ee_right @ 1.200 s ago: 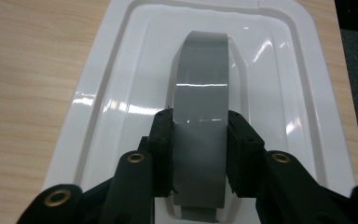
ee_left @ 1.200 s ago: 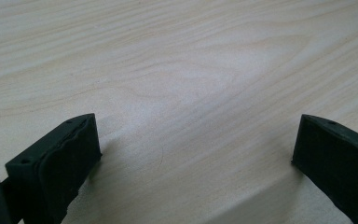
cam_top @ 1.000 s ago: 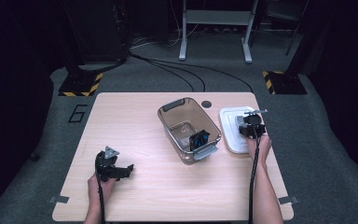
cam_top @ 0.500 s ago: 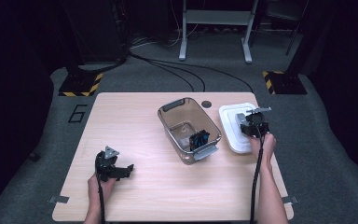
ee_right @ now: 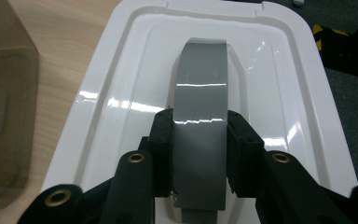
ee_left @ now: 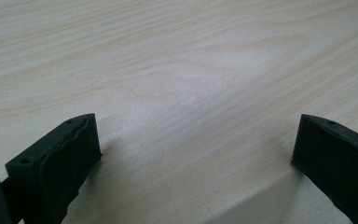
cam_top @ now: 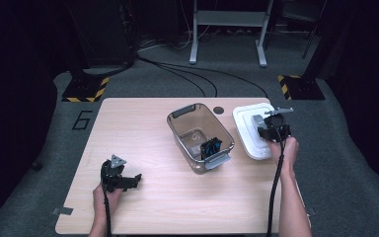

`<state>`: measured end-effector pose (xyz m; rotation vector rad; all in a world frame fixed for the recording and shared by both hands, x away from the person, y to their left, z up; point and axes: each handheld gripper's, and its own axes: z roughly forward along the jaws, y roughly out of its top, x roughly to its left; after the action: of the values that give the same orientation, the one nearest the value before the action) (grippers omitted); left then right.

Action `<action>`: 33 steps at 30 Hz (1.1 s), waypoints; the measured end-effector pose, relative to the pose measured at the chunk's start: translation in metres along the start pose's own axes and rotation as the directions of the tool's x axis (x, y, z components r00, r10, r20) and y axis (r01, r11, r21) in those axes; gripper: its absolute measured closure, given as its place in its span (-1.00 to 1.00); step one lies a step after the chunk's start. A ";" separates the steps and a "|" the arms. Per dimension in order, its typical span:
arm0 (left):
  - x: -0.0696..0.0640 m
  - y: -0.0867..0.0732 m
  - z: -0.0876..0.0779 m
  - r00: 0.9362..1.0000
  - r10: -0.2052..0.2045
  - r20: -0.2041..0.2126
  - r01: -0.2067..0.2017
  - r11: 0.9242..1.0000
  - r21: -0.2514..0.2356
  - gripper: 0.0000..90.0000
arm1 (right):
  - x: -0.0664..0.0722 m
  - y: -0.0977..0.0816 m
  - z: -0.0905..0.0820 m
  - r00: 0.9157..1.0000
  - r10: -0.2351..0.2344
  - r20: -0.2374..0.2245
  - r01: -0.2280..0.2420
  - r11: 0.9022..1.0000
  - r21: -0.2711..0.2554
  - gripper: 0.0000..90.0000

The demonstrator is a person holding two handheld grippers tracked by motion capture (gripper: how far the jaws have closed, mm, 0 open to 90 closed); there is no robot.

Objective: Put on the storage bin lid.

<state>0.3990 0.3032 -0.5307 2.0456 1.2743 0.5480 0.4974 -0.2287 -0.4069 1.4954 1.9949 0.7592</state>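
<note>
At the near left of the wooden table point(cam_top: 148, 123), the left gripper point(cam_top: 128, 180) rests low over the bare top in the person's left hand point(cam_top: 101, 197). In the left gripper view its two black jaws stand wide apart, with nothing but wood grain between them.

Farther in, near the middle of the table, sits a clear grey-tinted bin point(cam_top: 200, 136) with a handle at its near end and another at its far end. Inside it, against the near right wall, stands a small black and blue object point(cam_top: 210, 147); what it is cannot be told. The rest of the bin's floor looks bare.

Just right of the bin, at the right edge of the table, is the white lid point(cam_top: 249, 128), its top side up. The right gripper point(cam_top: 271, 129) is over it, held in the person's right hand point(cam_top: 284, 148). In the right gripper view the jaws are clamped from both sides on the lid's grey handle point(ee_right: 200, 93), a broad glossy strap that runs along the lid's sunken middle. The pads point(ee_right: 165, 140) press against the strap's edges.

Beyond the bin, a small dark round spot point(cam_top: 219, 109) marks the far part of the tabletop.
</note>
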 end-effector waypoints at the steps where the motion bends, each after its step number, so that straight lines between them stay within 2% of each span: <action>1: 0.000 0.000 0.000 1.000 0.001 0.000 -0.001 1.000 0.001 -0.99 | 0.000 0.002 -0.003 1.000 -0.005 0.000 0.005 1.000 -0.004 0.49; 4: 0.000 0.000 0.000 1.000 0.000 0.000 0.000 1.000 0.000 -0.98 | 0.002 0.009 -0.014 1.000 -0.019 0.001 0.019 1.000 -0.014 0.49; 14: 0.000 0.000 0.000 1.000 0.001 0.000 -0.001 1.000 0.001 -0.99 | 0.008 0.026 -0.034 0.999 -0.047 -0.008 0.047 0.999 -0.027 0.49; 33: 0.000 0.000 0.000 1.000 0.000 0.000 0.000 1.000 0.000 -0.98 | 0.023 0.049 -0.058 0.996 -0.090 -0.019 0.089 0.995 -0.045 0.49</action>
<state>0.3990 0.3032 -0.5307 2.0459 1.2744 0.5479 0.4839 -0.2025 -0.3334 1.3692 2.0325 0.7785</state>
